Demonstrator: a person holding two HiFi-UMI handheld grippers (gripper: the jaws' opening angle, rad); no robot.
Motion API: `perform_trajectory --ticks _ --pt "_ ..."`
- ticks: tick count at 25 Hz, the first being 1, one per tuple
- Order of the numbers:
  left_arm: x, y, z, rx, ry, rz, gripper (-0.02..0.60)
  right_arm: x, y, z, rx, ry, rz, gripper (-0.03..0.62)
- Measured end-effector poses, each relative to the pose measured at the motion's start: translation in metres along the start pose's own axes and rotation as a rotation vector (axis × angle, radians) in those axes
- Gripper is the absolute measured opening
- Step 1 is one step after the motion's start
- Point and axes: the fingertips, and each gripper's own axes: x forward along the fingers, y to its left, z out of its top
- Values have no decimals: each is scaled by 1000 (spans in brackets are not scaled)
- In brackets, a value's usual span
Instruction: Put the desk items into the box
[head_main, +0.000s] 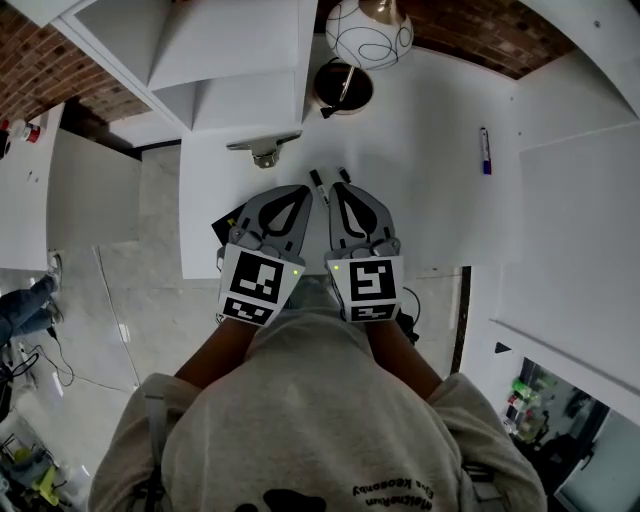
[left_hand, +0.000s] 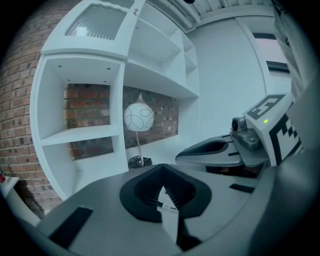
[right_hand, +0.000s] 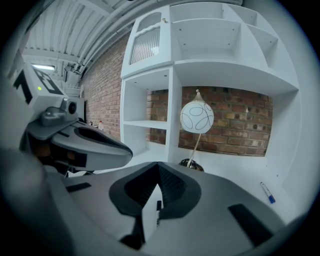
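My left gripper (head_main: 315, 183) and right gripper (head_main: 340, 180) hang side by side over the near edge of the white desk (head_main: 420, 190), both pointing away from me. In the left gripper view the jaws meet at the tip (left_hand: 161, 166), shut, with no object seen pinched. The right gripper (right_hand: 159, 165) is likewise shut and empty. A blue-capped marker (head_main: 485, 150) lies on the desk far to the right, also seen as a marker (right_hand: 267, 192) in the right gripper view. A dark flat item (head_main: 228, 222) shows partly under the left gripper. No box is in view.
A globe lamp (head_main: 369, 30) with a dark round base (head_main: 343, 88) stands at the back of the desk against a brick wall. White shelving (head_main: 215, 60) rises at the back left, with a small metal fitting (head_main: 264, 150) below it. The floor (head_main: 130, 300) lies to the left.
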Motion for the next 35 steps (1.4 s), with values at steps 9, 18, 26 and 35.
perform_trajectory --ticks 9,18,26,35 --pt "31 10 -23 -25 66 -22 8 28 -10 -31 18 76 24 16" --pt "54 10 -40 -69 127 -54 8 52 -12 -68 36 197 74 15" --pt "66 14 -50 -83 181 -56 8 71 -11 -106 38 363 142 18" --pt "74 18 -54 -91 213 -68 8 82 0 -140 64 518 228 20"
